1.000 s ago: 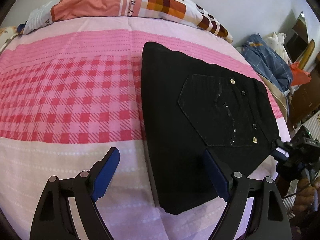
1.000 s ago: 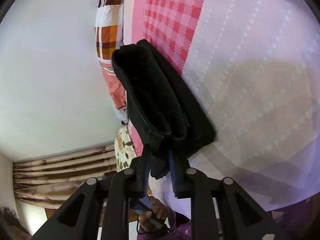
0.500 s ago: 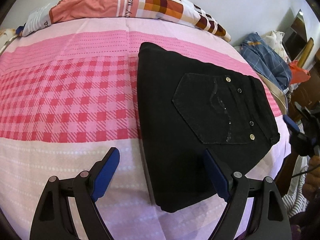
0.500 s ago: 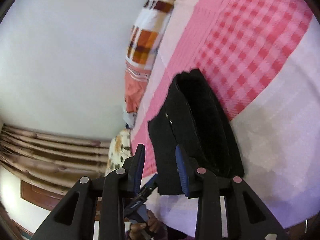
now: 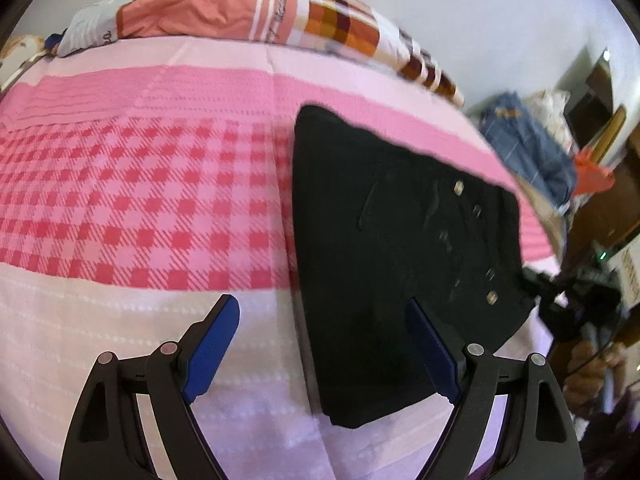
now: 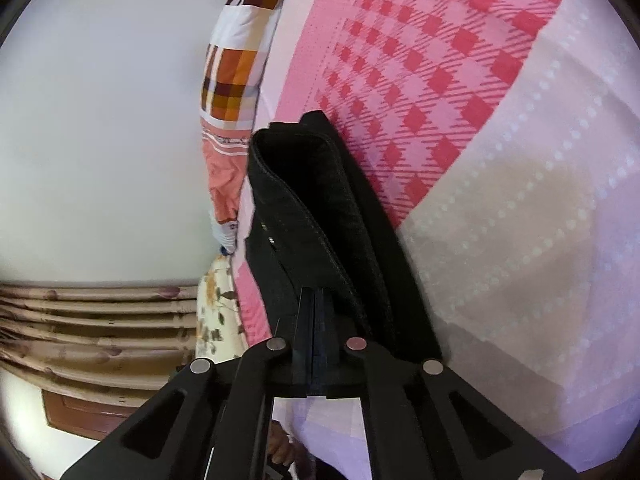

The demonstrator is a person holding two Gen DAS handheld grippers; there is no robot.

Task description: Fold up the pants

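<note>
Two blue-padded fingers of the left gripper gape wide above the pink checked bedsheet; folded black denim pants lie right, bare sheet left. The right gripper looks clenched at the pants' near edge.

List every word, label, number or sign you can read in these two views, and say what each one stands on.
Pillowcase, white stripe: a line of script print, too blurred to read.
Pillowcase's pale end: a few letters, too blurred to read.
Black pants: only rivets, no readable label.
Pink checked bedsheet: no text.
</note>
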